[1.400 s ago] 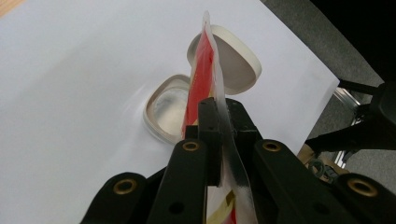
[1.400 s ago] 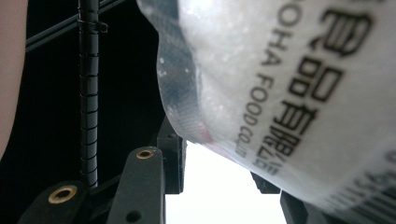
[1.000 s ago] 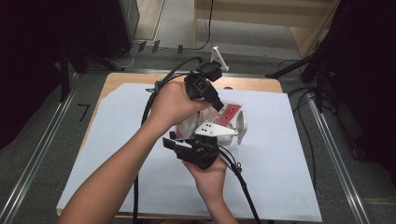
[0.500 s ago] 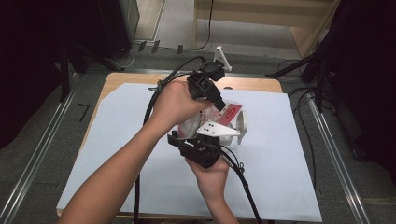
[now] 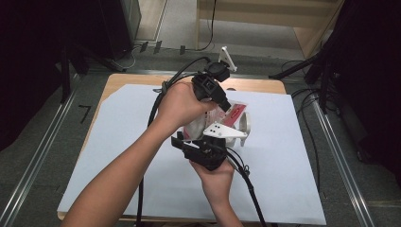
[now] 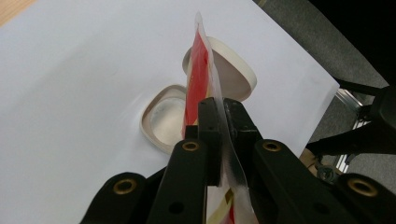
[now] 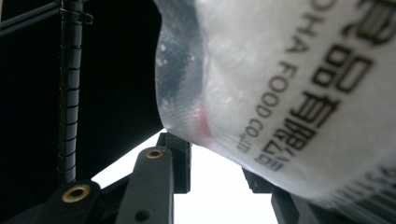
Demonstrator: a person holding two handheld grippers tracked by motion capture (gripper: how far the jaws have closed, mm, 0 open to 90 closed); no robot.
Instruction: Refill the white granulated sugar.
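A red and white food pouch [image 6: 198,70] stands on edge, and my left gripper [image 6: 218,105] is shut on its clear top seam. The same pouch [image 5: 235,112] sits mid-table under my left gripper [image 5: 225,106]. My right gripper [image 5: 201,139] points up at it from below. In the right gripper view the printed white belly of the pouch [image 7: 289,84] bulges between the tips of my right gripper [image 7: 215,161]. These jaws have just been opening a little, with the pouch still between them. One pad [image 7: 180,154] touches its lower edge; the other is partly hidden.
An open cream container [image 6: 156,122] with its lid [image 6: 236,74] lies on the white sheet [image 5: 293,156] just beyond the pouch. Cables [image 5: 246,184] trail from both grippers toward the table's near and far edges. A metal rail [image 5: 345,161] borders the right side.
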